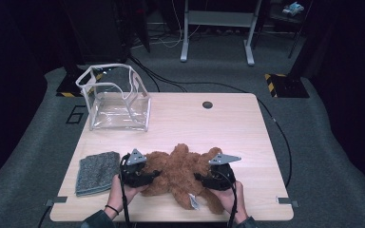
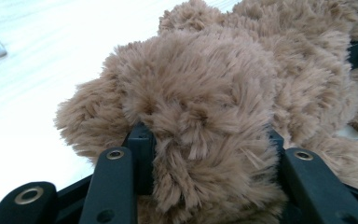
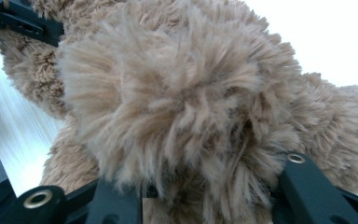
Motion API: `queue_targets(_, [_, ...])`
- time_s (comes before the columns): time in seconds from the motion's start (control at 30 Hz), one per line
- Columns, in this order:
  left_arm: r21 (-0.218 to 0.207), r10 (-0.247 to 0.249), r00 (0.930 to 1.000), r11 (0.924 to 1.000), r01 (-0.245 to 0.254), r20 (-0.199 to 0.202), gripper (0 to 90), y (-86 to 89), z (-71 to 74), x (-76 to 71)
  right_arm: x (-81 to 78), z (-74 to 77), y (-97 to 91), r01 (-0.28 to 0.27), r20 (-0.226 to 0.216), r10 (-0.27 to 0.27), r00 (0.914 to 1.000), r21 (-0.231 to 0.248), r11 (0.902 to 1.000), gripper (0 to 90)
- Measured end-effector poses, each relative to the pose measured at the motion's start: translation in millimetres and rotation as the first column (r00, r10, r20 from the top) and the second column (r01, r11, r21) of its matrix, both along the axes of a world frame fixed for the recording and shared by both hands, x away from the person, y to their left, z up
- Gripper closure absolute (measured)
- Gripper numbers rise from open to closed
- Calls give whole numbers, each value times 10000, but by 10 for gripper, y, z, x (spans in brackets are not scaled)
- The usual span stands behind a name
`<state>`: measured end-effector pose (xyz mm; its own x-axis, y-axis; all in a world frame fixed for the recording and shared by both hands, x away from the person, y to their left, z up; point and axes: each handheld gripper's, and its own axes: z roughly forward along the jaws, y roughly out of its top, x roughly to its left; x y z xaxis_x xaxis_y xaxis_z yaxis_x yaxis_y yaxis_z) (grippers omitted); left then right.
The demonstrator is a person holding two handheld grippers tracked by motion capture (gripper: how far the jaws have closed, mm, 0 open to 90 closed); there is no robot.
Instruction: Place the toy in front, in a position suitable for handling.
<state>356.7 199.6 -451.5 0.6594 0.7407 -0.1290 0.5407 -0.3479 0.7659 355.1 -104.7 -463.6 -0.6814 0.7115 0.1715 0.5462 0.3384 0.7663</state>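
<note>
A brown plush toy [image 1: 180,173] lies spread out near the front edge of the wooden table [image 1: 233,128], with a white tag [image 1: 193,202] at its near side. My left gripper [image 1: 154,175] comes in from the toy's left, and its jaws press into a furry limb [image 2: 200,107] from both sides. From the right, my right gripper [image 1: 200,178] has its jaws sunk into another fluffy limb [image 3: 177,98]. Fur bulges over both pairs of jaws and hides the pads.
A folded grey cloth [image 1: 96,172] lies at the front left, beside my left hand. A clear box with a white frame [image 1: 114,97] stands at the back left corner. A round cable hole [image 1: 207,104] sits at the table's far edge.
</note>
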Motion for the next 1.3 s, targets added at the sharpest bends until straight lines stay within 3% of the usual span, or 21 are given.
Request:
queue_targets(0.3, [-273,39,10000,9996,-36,89,557,-12,126,96,24,218,-13,-36,378,44,9993,-199,9998,602])
queue_targets(0.6, [-492,79,9993,9988,-61,365,559,-77,268,178,86,405,-88,110,647,-104,9979,-89,9999,603])
queue_targets(0.83, [-702,211,9991,9974,-184,375,558,-88,336,300,191,536,-93,103,828,-77,9965,-314,9995,602])
queue_targets(1.07, [-732,352,9990,9968,-332,258,559,-75,442,588,458,692,-46,74,932,-20,9956,-568,9984,603])
queue_targets(1.13, [-884,428,9989,9952,-410,185,558,-71,442,658,525,713,-35,94,994,-33,9950,-606,9981,603])
queue_targets(1.3, [-714,410,9992,9966,-407,32,557,-112,418,843,663,705,-31,288,922,-227,9955,-660,9974,601])
